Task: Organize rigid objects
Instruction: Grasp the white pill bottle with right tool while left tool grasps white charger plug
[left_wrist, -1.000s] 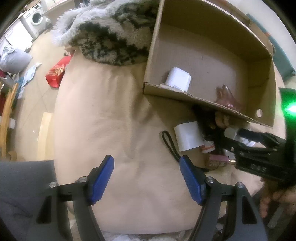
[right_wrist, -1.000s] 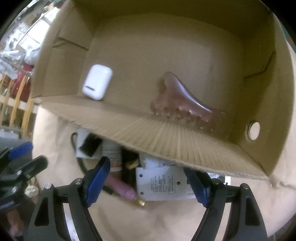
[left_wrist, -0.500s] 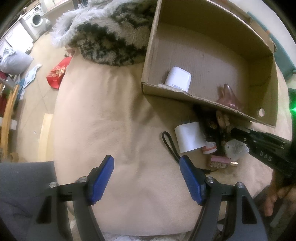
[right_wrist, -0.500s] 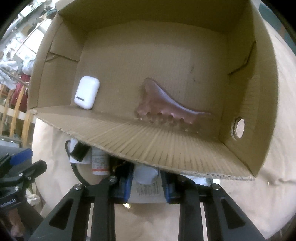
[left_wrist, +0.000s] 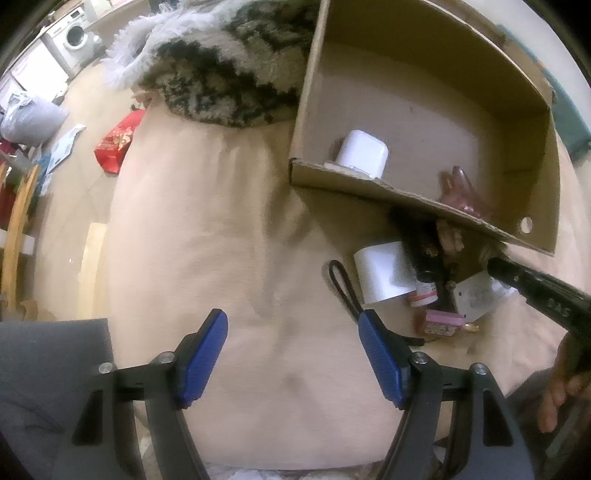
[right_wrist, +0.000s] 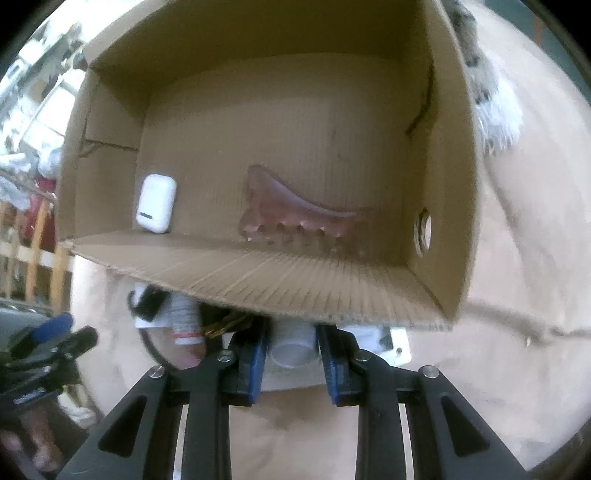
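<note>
An open cardboard box (right_wrist: 332, 288) (left_wrist: 406, 195) lies on a beige cushion. Inside it are a white earbud case (right_wrist: 155, 208) (left_wrist: 364, 153) and a pink toothed massage tool (right_wrist: 295, 218) (left_wrist: 461, 192). In front of its near wall sits a pile: a white card box (left_wrist: 384, 271), a small red-labelled bottle (left_wrist: 424, 291) (right_wrist: 184, 321), a pink item (left_wrist: 443, 321) and a white labelled adapter (left_wrist: 476, 299). My right gripper (right_wrist: 291, 350) (left_wrist: 493, 260) is shut on a small white round container (right_wrist: 293, 347) just below the box's wall. My left gripper (left_wrist: 291, 354) hangs open over bare cushion, holding nothing.
A black strap (left_wrist: 343, 284) loops beside the pile. A shaggy black-and-white blanket (left_wrist: 221, 74) lies behind the box's left side. A red bag (left_wrist: 118, 142) and a wooden chair (left_wrist: 14, 229) are on the floor at left. A person's hand (left_wrist: 561, 387) grips the right tool.
My right gripper went from wide open over the pile to shut on the white round container, then drew back and rolled a little. The left gripper stayed still and open.
</note>
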